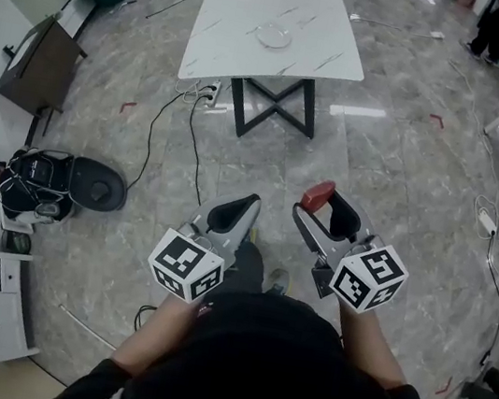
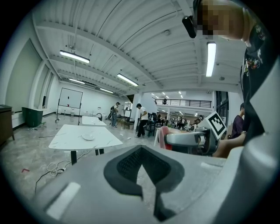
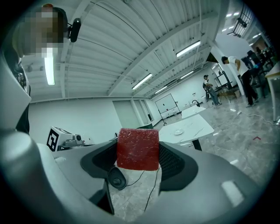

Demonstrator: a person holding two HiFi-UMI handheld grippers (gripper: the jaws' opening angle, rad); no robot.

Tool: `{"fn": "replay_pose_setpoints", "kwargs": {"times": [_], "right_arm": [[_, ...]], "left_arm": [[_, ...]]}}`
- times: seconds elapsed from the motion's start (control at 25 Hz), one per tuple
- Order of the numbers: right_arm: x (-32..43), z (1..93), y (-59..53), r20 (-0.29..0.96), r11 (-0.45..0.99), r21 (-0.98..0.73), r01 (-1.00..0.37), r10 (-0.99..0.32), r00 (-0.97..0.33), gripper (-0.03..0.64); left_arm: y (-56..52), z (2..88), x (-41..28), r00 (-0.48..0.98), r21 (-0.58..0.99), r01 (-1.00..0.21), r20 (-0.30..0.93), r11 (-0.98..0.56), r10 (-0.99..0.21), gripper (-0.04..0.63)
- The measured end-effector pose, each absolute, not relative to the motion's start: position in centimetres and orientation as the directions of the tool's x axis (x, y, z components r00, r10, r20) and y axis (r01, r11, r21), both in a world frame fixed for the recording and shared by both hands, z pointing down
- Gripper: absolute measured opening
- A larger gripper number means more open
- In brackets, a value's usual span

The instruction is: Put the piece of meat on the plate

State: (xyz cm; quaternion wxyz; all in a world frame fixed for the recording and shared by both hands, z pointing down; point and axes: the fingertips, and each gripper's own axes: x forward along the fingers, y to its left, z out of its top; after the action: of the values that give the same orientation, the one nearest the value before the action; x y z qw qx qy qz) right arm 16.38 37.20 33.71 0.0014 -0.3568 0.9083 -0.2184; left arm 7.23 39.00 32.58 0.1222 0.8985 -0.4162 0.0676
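A red block, the piece of meat [image 3: 138, 148], is clamped between the dark pads of my right gripper [image 3: 138, 154]. The head view shows this meat [image 1: 317, 195] at the tip of the right gripper [image 1: 319, 206], held over the floor well short of the table. A small white plate [image 1: 275, 35] lies on the white marble table [image 1: 229, 39], far ahead. The left gripper [image 1: 244, 207] is held beside the right one, jaws together and holding nothing. Both gripper views show the plate [image 2: 88, 137] [image 3: 178, 132] in the distance.
A black cable [image 1: 154, 127] and a power strip [image 1: 206, 94] lie on the grey stone floor by the table's black legs [image 1: 273, 105]. A round black device [image 1: 97, 184] and a bag [image 1: 34, 186] sit left. People [image 2: 142, 120] stand far behind.
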Motion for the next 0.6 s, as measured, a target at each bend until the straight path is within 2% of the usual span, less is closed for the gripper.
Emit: {"fn": "replay_pose_setpoints", "kwargs": {"times": [0.6], "right_arm": [[11.0, 34.2, 27.4, 0.209, 0.614, -0.392, -0.685, -0.665, -0.717, 0.324]], "left_arm": [[28.3, 33.2, 1.4, 0.664, 0.202, -0.748, 0.218, -0.632, -0.716, 0.0]]}}
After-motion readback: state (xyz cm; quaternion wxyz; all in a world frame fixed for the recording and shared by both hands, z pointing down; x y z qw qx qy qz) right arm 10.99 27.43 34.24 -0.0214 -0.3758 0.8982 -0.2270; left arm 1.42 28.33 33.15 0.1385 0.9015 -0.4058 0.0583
